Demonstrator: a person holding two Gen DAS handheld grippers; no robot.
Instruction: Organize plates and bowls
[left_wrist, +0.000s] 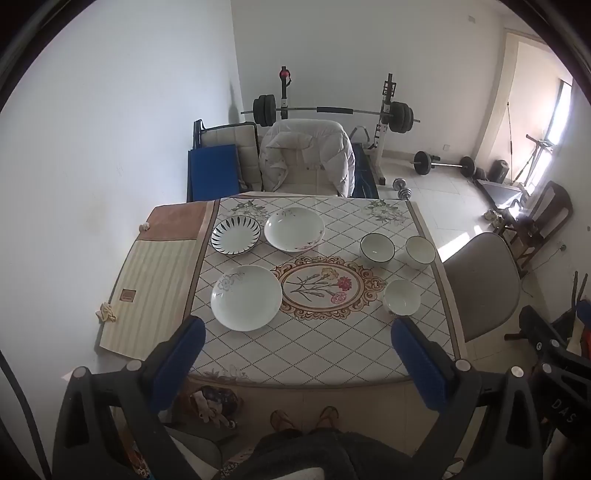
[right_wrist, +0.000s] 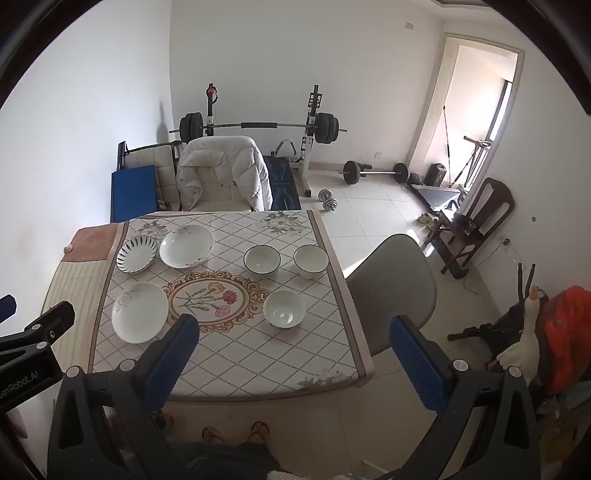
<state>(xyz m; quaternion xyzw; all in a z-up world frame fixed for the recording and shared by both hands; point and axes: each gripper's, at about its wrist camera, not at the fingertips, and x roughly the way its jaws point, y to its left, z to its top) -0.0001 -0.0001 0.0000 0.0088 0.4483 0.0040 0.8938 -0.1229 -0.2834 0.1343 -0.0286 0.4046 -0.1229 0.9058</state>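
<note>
On the table lie three plates at the left: a white floral plate nearest, a dark-striped plate and a large white plate behind. Three bowls stand at the right: a dark-rimmed bowl, a white bowl and a nearer white bowl. My left gripper and right gripper hover high over the table's near edge, both open with nothing between the fingers.
A chair with a white jacket stands behind the table, a grey chair at its right. A striped mat hangs over the table's left side. Weight bench, barbells and dumbbells stand on the floor beyond. The person's feet show below.
</note>
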